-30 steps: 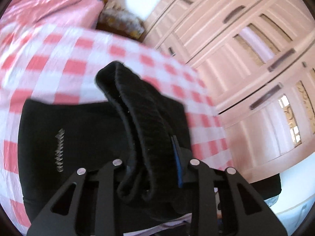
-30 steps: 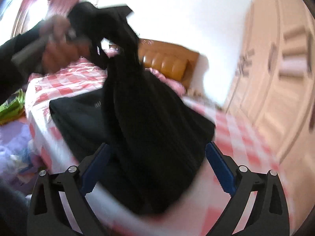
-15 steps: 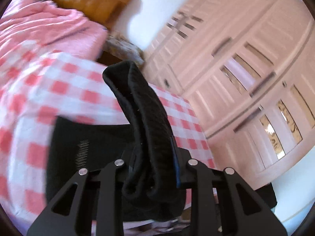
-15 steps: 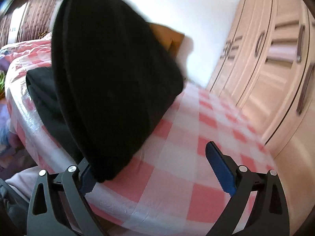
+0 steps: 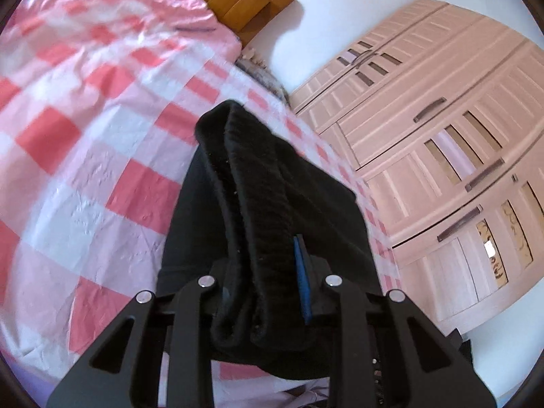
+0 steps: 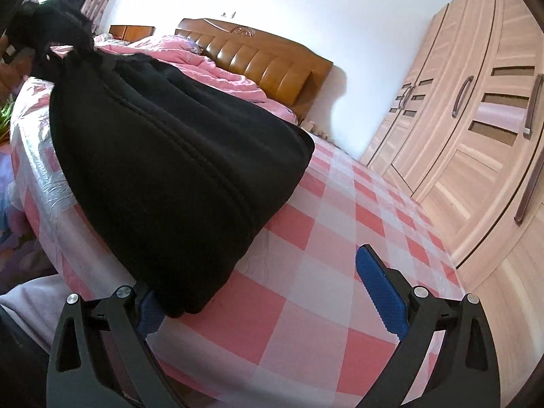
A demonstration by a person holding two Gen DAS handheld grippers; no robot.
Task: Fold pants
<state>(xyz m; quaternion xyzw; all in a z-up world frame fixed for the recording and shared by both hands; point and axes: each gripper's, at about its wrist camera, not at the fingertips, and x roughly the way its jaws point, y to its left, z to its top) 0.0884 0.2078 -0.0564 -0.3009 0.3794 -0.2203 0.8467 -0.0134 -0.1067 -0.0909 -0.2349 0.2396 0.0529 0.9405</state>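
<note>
While gripping the black pants (image 5: 272,224), the left claw (image 5: 268,289) is carrying a fold across the bed (image 5: 102,170). The right claw (image 6: 272,292) is gaping wide at five o'clock of the cloth; laying flat likely follows.

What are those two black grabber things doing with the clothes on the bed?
A person is folding black pants on a bed with a pink checked sheet. The left gripper is shut on a thick bunched edge of the pants and holds it up. The right gripper is open; the hanging cloth lies against one of its fingers, but nothing is pinched. The fold is not laid flat yet.
</note>
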